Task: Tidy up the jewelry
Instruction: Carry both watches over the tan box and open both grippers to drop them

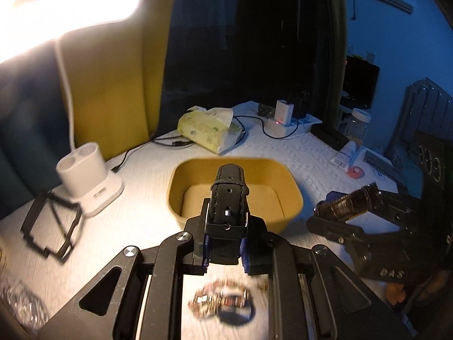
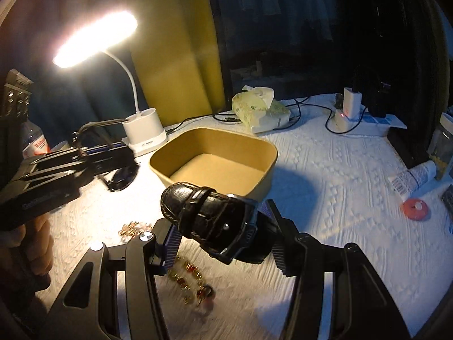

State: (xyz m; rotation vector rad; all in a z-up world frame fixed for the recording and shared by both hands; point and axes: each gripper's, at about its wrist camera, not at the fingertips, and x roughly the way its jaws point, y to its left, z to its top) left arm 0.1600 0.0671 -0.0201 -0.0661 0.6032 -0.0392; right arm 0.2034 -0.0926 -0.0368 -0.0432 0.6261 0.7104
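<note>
White textured table [image 2: 325, 212] under lamplight, crowded toward the back and sides.

A tan tray [image 2: 215, 158] sits near the middle, with a white lamp base [image 2: 144, 133] just beside its left corner and a black frame-like thing [image 1: 49, 223], blurred, lying further left. Behind the tray rests a pale green tissue pack [image 2: 259, 107] amid black cables [image 2: 308, 110], and further right a white charger [image 2: 346, 110] with a red light. At the right edge lie a white tube [image 2: 412, 177] and a small red disc [image 2: 415, 209]. Gold and red jewelry [image 2: 189, 280] lies loose on the near side, blurred, with a second gold cluster [image 2: 133, 228] to its left.
</note>
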